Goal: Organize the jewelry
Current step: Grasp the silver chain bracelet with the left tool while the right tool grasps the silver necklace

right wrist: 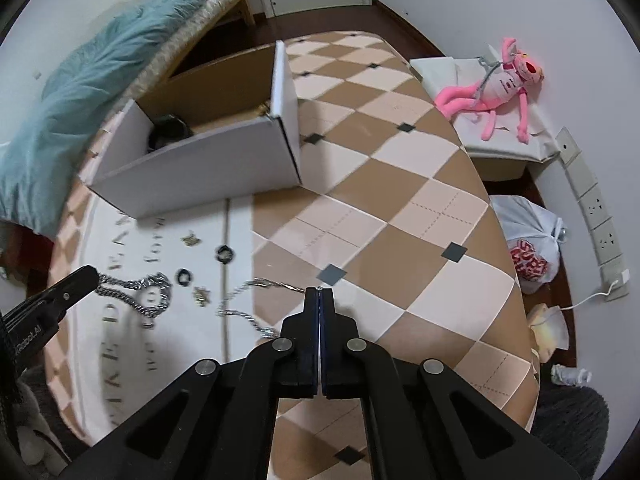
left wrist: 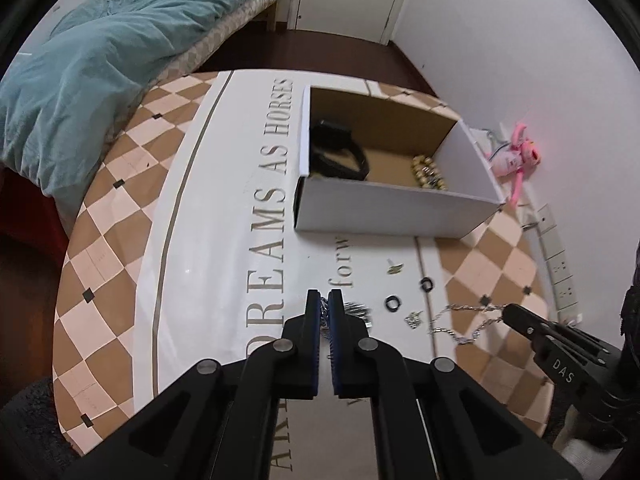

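Observation:
An open white cardboard box (left wrist: 394,210) (right wrist: 200,176) stands on the table and holds a black strap item (left wrist: 340,152) and a gold bead bracelet (left wrist: 428,172). My left gripper (left wrist: 325,300) (right wrist: 94,274) is shut on a thick silver chain (right wrist: 148,296) that trails on the table. My right gripper (right wrist: 319,294) (left wrist: 506,312) is shut on a thin twisted silver necklace (left wrist: 460,320) (right wrist: 256,304). Two black rings (left wrist: 393,303) (left wrist: 426,283) and small earrings (left wrist: 414,319) (left wrist: 394,268) lie loose in front of the box.
The table (right wrist: 400,208) has a brown and cream checked cloth with a white lettered panel. A bed with a teal duvet (left wrist: 88,64) lies to the left. A pink plush toy (right wrist: 496,84), a plastic bag (right wrist: 532,240) and wall sockets (right wrist: 596,216) are to the right.

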Tool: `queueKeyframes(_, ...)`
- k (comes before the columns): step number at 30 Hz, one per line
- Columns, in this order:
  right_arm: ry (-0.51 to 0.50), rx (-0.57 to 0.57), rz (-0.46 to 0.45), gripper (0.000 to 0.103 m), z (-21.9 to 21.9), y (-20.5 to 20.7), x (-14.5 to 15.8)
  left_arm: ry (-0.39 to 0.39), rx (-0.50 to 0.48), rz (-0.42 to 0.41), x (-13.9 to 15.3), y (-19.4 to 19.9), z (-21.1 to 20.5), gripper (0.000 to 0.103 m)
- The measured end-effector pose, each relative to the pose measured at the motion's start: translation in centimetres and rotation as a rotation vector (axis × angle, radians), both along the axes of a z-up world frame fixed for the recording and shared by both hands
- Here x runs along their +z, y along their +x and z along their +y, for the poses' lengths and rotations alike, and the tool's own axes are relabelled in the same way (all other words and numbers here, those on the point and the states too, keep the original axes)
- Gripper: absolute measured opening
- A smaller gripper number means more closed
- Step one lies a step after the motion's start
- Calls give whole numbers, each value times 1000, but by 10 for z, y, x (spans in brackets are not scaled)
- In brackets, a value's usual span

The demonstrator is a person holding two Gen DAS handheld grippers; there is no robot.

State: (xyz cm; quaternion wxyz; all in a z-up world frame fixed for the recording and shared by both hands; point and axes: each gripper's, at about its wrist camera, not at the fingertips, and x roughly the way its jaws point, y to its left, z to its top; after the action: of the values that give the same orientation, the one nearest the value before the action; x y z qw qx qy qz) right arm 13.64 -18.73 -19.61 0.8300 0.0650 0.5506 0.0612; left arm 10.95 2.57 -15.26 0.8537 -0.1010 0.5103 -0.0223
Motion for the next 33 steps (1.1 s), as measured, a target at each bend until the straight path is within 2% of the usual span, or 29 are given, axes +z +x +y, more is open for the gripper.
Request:
queueKeyframes(9,123,25,-73,0,-1,-2,45,-49,-10,-61,36,-1,6,1)
queueKeyframes(17,172,71,-150,0,3,3,93,-97,-28,-100,64,3,12,1)
queueKeyframes(20,175,85,-157,0,6,8,100,-115,-9,-61,57,6,16,4)
queueKeyframes(24,164,80,-120,0,8,12,82,-84,35,28,24,9,21,8)
queueKeyframes(25,161,75,-102,0,7,13,72,-81,37,53,12,10,20,14)
queueKeyframes(26,157,68,-82,0,7,13,62,-69,36,73,2,11,18,35)
queueKeyframes(27,149,60,-63,0,6,13,51,-47,38,95,-7,12,16,50)
queueKeyframes(28,145,53,-46,0,5,12,41,-30,35,116,-19,12,13,74)
queueKeyframes(33,122,21,25,0,-3,4,1,-2,27,144,-46,9,1,74)
